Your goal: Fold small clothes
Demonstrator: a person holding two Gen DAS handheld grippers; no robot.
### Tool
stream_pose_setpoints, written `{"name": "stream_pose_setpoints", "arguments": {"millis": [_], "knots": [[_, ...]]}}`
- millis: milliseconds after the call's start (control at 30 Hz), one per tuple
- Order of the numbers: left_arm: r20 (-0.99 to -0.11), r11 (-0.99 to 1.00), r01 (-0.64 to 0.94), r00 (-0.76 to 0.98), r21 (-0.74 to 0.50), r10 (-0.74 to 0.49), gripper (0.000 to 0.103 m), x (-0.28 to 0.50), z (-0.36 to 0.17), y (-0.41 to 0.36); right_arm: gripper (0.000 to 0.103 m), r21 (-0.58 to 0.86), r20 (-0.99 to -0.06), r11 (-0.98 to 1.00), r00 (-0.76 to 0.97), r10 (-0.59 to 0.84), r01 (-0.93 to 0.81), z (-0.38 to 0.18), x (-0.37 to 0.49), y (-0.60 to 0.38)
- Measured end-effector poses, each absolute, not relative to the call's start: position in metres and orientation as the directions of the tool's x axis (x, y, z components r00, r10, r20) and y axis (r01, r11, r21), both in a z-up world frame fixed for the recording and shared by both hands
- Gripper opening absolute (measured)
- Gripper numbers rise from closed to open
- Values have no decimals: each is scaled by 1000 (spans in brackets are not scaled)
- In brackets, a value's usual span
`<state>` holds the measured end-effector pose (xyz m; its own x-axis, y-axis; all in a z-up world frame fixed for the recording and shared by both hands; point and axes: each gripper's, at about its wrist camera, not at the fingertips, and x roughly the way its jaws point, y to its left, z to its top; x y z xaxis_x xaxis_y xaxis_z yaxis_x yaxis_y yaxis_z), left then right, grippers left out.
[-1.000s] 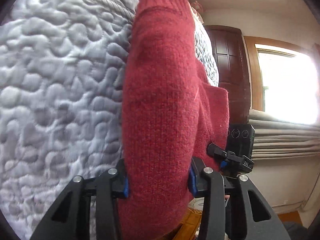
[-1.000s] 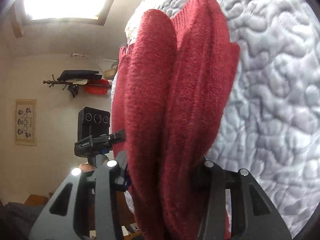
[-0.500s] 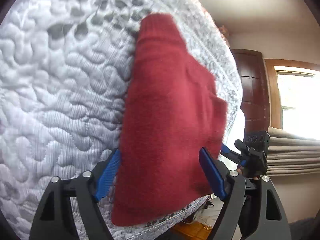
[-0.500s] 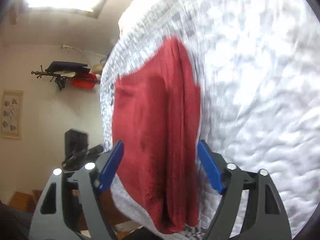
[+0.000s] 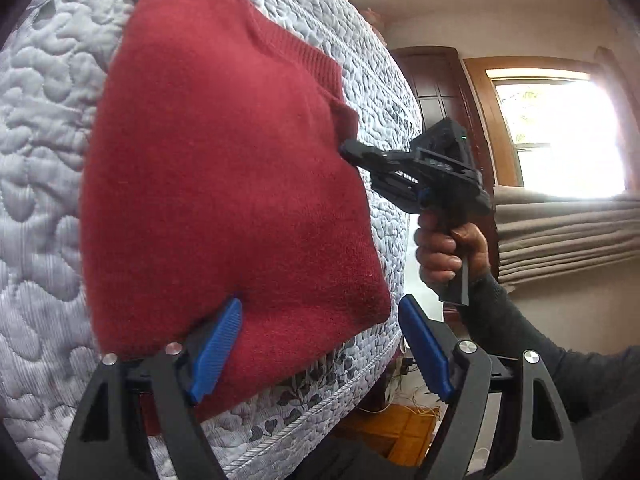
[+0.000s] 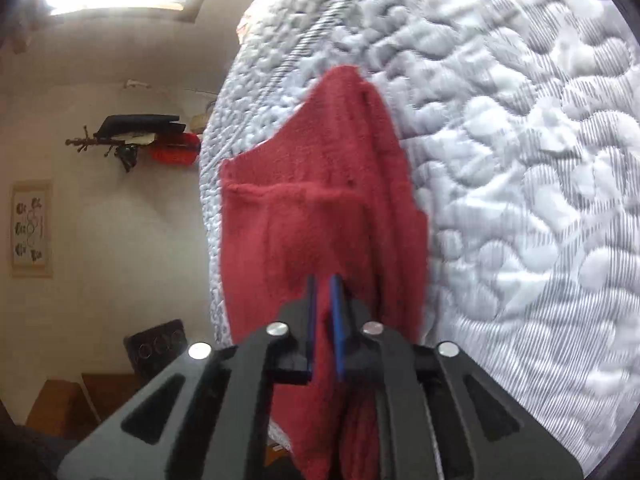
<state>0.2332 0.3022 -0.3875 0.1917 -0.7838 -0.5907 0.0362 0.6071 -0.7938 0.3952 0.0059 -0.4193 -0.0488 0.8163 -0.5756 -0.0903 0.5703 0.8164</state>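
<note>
left tongs point(image 5: 320, 344) gape over the red sweater point(image 5: 224, 184); right tongs point(image 6: 325, 300) nearly closed, pinching it.

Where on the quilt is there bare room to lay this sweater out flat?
Bare quilt spreads wide beyond the red sweater's inner edge. Toward the piped mattress edge only a thin strip remains, crowded by the right gripper and left gripper.

Daylit from a window point(image 5: 560, 136) blown out to white glare — left wrist view otherwise sharp, with soft shadow under the red sweater point(image 5: 224, 184) on the quilt point(image 5: 40, 160). Strong fisheye bending and dark vignette at the corners of both views. Motion-blurred in the right wrist view — quilt beside the sweater streaked, window above it overexposed.
</note>
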Motion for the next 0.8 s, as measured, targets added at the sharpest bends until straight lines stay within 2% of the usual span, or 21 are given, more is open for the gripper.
{"name": "stream_pose_setpoints", "arguments": {"millis": [100, 200, 267, 300, 400, 467, 500, 533, 633, 700, 800], "knots": [[-592, 607, 22, 191, -795, -783, 83, 230, -383, 299, 21, 849, -519, 501, -82, 851, -168, -380, 355, 23], [-585, 596, -10, 204, -803, -785, 83, 228, -382, 299, 25, 837, -545, 521, -178, 819, -168, -393, 319, 43], [-584, 594, -20, 210, -804, -784, 83, 226, -383, 299, 15, 809, -587, 576, -188, 787, -118, -421, 307, 31], [-586, 594, -31, 211, -804, -782, 83, 226, -383, 301, 0, 802, -597, 592, -173, 784, -80, -431, 307, 21], [-630, 636, -58, 234, -770, -741, 84, 215, -375, 305, 0, 790, -612, 613, -99, 785, -18, -433, 301, -7], [-677, 680, -91, 257, -728, -690, 96, 200, -363, 310, 3, 762, -648, 647, -53, 760, -29, -413, 295, -17], [-706, 706, -115, 268, -699, -656, 100, 191, -354, 313, 25, 729, -684, 683, -27, 729, -41, -399, 292, -16], [-743, 742, -133, 282, -657, -608, 99, 180, -340, 316, 54, 698, -715, 714, -3, 699, -54, -380, 284, -24], [-817, 830, -136, 318, -541, -481, 99, 145, -286, 315, 88, 576, -805, 803, 67, 590, -155, -314, 245, -21], [-854, 880, -119, 331, -460, -402, 99, 120, -246, 307, 98, 438, -876, 869, 106, 470, -231, -268, 212, -11], [-885, 929, -82, 345, -360, -313, 99, 84, -190, 289, 99, 280, -920, 914, 190, 343, -294, -213, 157, 4]]}}
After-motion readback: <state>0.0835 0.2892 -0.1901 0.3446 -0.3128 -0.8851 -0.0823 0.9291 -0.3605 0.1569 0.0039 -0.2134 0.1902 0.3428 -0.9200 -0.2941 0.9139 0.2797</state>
